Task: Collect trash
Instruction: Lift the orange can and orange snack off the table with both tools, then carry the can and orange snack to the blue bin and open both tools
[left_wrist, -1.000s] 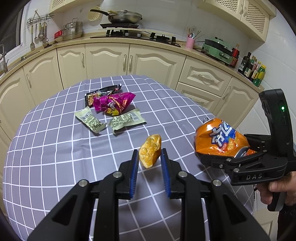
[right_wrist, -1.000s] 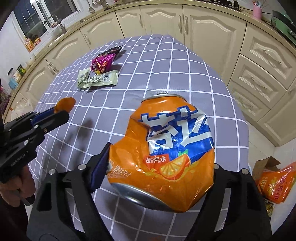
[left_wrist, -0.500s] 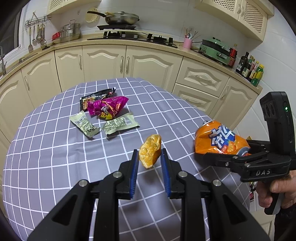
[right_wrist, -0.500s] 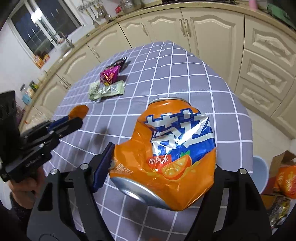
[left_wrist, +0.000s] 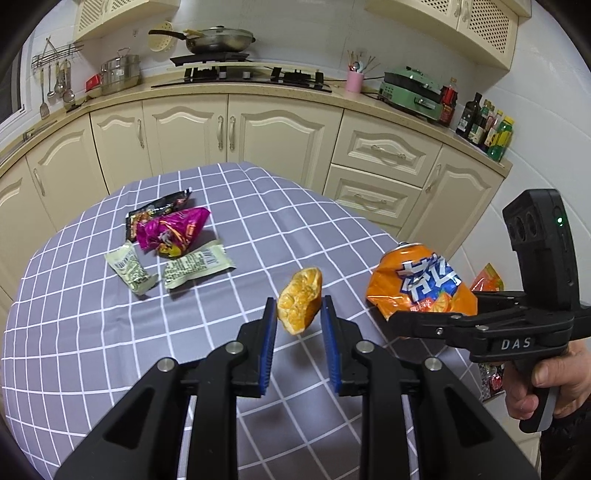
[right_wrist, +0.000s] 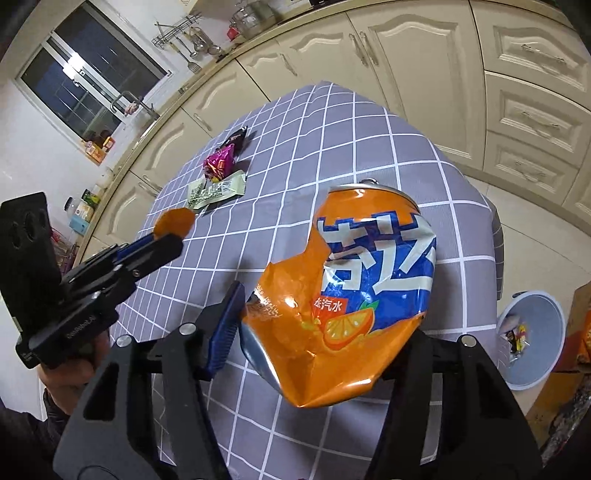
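My left gripper (left_wrist: 299, 314) is shut on a piece of orange peel (left_wrist: 300, 300) and holds it above the grey checked tablecloth (left_wrist: 92, 332). My right gripper (right_wrist: 325, 332) is shut on a crushed orange soda can (right_wrist: 351, 295), held above the table's right edge; the can also shows in the left wrist view (left_wrist: 421, 284). Several snack wrappers lie on the table: a magenta one (left_wrist: 173, 230), a dark one (left_wrist: 159, 212) and two pale green ones (left_wrist: 197, 264). A light blue trash bin (right_wrist: 532, 336) with some trash stands on the floor to the right.
Cream kitchen cabinets (left_wrist: 240, 133) curve behind the table. The counter carries a stove with a pan (left_wrist: 218, 38), pots and bottles (left_wrist: 487, 127). A cardboard box edge (right_wrist: 581, 325) and an orange bag (left_wrist: 487, 280) are on the floor beside the bin.
Both grippers rose and pulled back from the table with their loads. The right gripper swung right, bringing the trash bin into its view.
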